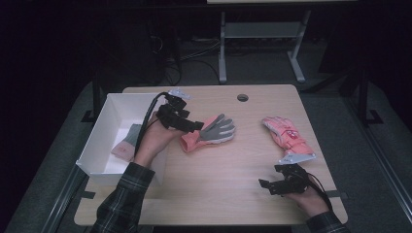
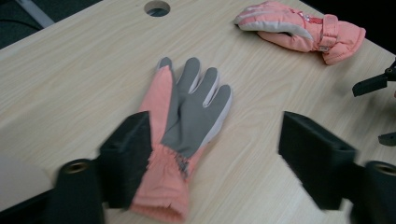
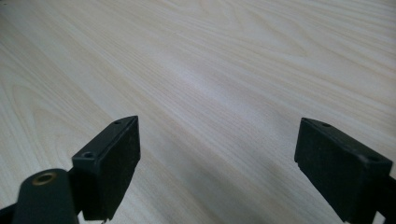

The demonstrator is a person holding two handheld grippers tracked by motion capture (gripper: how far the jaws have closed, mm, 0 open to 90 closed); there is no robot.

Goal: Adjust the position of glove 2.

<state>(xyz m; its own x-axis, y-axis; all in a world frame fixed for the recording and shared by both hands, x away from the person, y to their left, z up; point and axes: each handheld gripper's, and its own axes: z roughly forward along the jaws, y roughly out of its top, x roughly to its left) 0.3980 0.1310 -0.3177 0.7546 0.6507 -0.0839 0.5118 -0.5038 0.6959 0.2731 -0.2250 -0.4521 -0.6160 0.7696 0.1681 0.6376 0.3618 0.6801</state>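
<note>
The left gripper (image 1: 197,127) hangs just over the cuff end of the nearer glove (image 1: 210,132), its jaws spread with nothing pinched; seen along the jaws in the left gripper view, one black pad overlaps the cuff's edge and the other stands well clear to the side over bare wood. This glove (image 2: 187,126) lies flat, grey palm up, near the middle of the bench (image 1: 228,194), fingers pointing away from the white box (image 1: 119,104).

The step in hand looks like picking up this glove. To do it well, the gripper should settle lower so that both pads straddle the gathered cuff, then close on that bunched fabric rather than on the thin fingers, which would slip or fold. A bite taken on the near edge alone risks dragging the glove across the wood instead of lifting it. The box sits just beside the left hand, with a pale folded item (image 1: 127,141) inside, so the carry would be short.

The left forearm, in a plaid sleeve (image 1: 121,199), comes up along the box's inner wall, wrist bent so that the gripper points across the bench toward the glove.

The right gripper (image 1: 266,185) rests low near the front right corner, jaws spread over bare wood. The second glove (image 1: 287,136) lies just beyond it, untouched.
</note>
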